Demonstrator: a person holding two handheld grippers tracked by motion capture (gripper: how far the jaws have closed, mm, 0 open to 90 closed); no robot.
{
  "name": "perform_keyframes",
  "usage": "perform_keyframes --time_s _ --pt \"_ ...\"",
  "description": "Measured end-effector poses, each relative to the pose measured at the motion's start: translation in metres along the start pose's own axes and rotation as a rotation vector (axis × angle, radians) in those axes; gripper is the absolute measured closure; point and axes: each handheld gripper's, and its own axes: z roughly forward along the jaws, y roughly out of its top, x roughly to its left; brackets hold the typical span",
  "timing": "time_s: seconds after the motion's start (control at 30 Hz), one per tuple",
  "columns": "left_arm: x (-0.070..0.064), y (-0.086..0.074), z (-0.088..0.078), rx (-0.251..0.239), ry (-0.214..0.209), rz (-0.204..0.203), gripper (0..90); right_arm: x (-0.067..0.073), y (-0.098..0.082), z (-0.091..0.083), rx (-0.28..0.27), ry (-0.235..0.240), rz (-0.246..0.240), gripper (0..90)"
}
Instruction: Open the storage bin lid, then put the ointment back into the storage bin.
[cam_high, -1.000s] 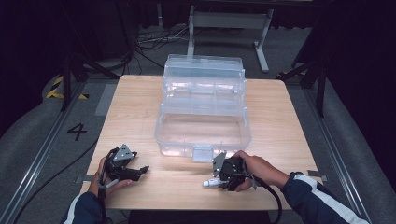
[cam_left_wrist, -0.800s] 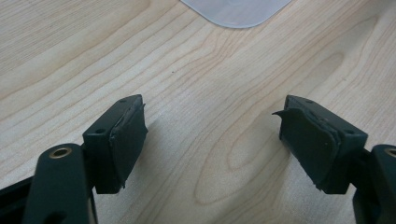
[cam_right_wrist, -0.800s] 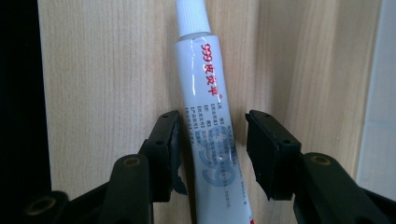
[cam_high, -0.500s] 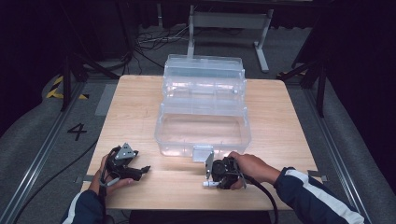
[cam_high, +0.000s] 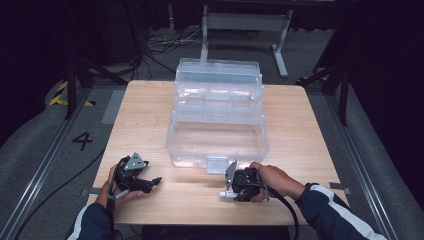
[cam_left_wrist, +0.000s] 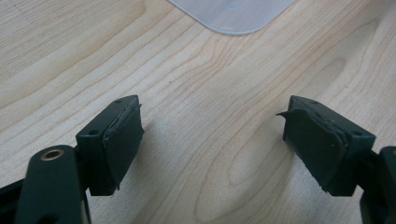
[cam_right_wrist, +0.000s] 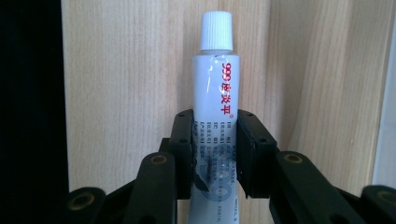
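One tube (cam_right_wrist: 215, 116) clamped in right gripper (cam_right_wrist: 215, 154), jaws just closing; left gripper (cam_left_wrist: 212, 144) wide, empty; box (cam_high: 217, 142) open, nothing inside yet.

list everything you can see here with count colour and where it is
tube: 1, white with a ribbed white cap and red print, on the table's near edge, clamped between the right tool's jaws
storage box: 1, clear plastic, lid open, middle of the table
table: 1, light wood
stand: 1, grey metal, on the floor behind the table
number 4 mark: 1, black, floor left of the table
left tool: 1, black, jaws apart over bare wood
right tool: 1, black, jaws have just been closing on the tube
sleeves: 2, dark blue, bottom edge
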Motion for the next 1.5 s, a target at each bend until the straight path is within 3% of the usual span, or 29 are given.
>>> perform_keyframes --time_s 0.27,0.53,1.5 --pt "0.000 -0.001 -0.001 -0.001 0.010 0.004 20.0 -0.003 -0.016 -0.011 -0.072 -0.009 0.015 70.6" --pt "0.000 -0.001 -0.001 -0.002 0.009 0.003 20.0 -0.006 -0.025 -0.020 -0.092 -0.032 0.040 70.6" --pt "0.001 0.002 0.002 0.005 -0.007 0.003 17.6 0.002 -0.041 -0.061 -0.164 -0.109 0.030 70.6"
